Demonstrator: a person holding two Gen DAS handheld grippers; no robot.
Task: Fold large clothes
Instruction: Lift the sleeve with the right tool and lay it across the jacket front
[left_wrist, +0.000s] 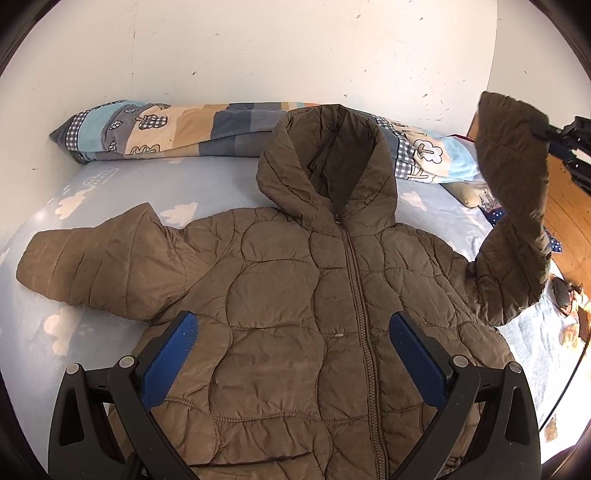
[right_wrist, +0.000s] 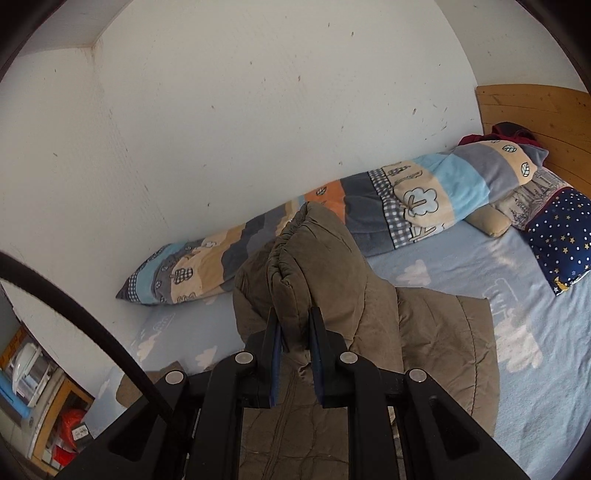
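Right hand-held gripper (right_wrist: 295, 332) is clamped on the raised sleeve (right_wrist: 306, 258) of the brown hooded puffer jacket (left_wrist: 295, 314); left hand-held gripper (left_wrist: 291, 332) is held apart above the jacket laid on the bed (left_wrist: 110, 192).

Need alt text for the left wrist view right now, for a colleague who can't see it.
A brown quilted hooded jacket lies zipped, front up, on a light blue cloud-print bed sheet; the open left gripper hovers over its lower front. The right gripper holds one sleeve lifted at the frame's right edge.

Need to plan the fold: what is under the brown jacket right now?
The jacket lies zipper-up on a light blue cloud-print sheet. Its hood overlaps the patchwork blanket roll. Whatever lies beneath the body is covered.
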